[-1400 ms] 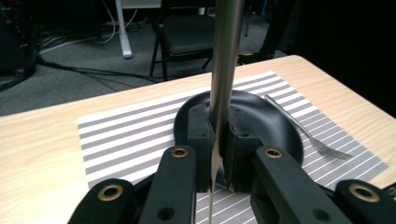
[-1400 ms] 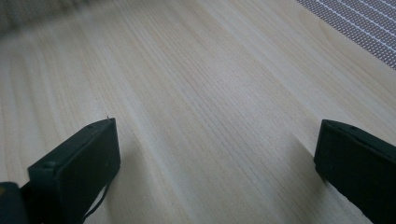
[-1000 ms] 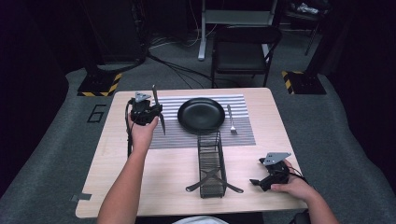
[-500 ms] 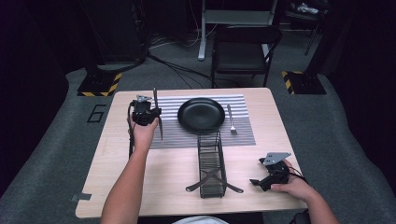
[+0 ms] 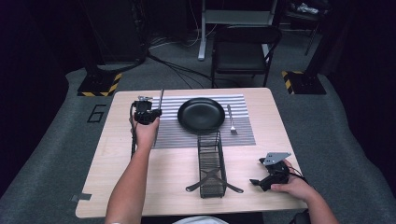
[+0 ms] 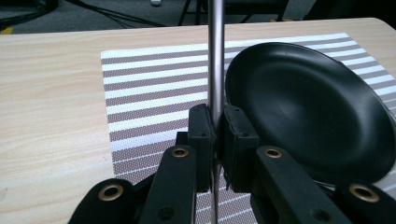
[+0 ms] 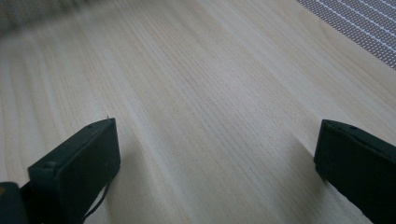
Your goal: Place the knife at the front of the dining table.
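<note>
Over desk [image 5: 154, 186], by mat [image 5: 243, 133] & left of plate [image 5: 201, 114], a thin metal utensil [image 6: 215, 56] is held upright, clenched in left gripper [image 6: 215, 133] jaws – judged light, stiff, slick, so best gripped mid-shaft; right gripper [image 7: 215, 158] jaws are released, nothing held.

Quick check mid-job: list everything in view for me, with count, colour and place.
table: 1, light wood, centre
placemat: 1, grey-white striped, far half of table
plate: 1, black, on placemat
fork: 1, silver, on placemat right of plate
wire rack: 1, black, near middle of table
metal utensil: 1, silver, upright in left gripper
chair: 1, black, beyond table
left gripper: 1, black, shut on utensil, over placemat's left edge
right gripper: 1, black, open, on table's near right
</note>
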`<state>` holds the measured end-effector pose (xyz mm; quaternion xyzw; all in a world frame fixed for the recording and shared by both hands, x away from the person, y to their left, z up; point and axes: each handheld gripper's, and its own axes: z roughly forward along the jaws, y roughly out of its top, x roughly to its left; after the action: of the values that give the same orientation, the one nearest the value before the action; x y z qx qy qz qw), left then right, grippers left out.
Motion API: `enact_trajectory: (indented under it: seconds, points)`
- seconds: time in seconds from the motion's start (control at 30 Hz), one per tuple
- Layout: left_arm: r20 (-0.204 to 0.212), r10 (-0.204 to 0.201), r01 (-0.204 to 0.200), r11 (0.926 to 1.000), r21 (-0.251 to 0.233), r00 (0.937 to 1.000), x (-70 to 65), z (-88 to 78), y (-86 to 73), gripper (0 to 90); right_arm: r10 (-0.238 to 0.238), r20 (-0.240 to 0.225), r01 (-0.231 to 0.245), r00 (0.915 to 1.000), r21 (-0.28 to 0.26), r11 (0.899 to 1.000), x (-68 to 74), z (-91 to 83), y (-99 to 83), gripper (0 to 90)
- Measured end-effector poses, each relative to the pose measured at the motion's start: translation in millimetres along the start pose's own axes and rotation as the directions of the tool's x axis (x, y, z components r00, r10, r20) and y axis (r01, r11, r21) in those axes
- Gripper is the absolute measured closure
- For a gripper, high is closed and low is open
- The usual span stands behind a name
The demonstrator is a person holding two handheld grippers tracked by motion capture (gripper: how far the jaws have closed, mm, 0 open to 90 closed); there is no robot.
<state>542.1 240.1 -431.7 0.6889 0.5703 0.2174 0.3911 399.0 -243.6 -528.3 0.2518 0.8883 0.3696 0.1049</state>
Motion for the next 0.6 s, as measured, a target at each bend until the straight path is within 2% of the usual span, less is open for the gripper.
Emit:
enact_trajectory:
  seconds: [0.27, 0.47, 0.6]
  points:
    - [-0.023, -0.037, 0.036, 0.9991, -0.020, 0.9991, 1.2, 18.8, -6.9, 82.7, 0.000, -0.001, 0.000, 1.0000, 0.000, 1.000, -0.1, -0.1, 0.0, 0.0]
    - [-0.050, -0.077, 0.075, 0.9964, -0.040, 0.9958, 0.4, 31.7, -11.0, 82.7, 0.001, 0.000, -0.001, 1.0000, 0.000, 1.000, 0.0, 0.0, 0.0, 0.0]
    - [-0.073, -0.080, 0.076, 0.9954, -0.059, 0.9941, -0.3, 38.6, -12.3, 82.7, 0.000, 0.000, 0.000, 1.0000, 0.000, 1.000, 0.0, 0.0, 0.0, 0.0]
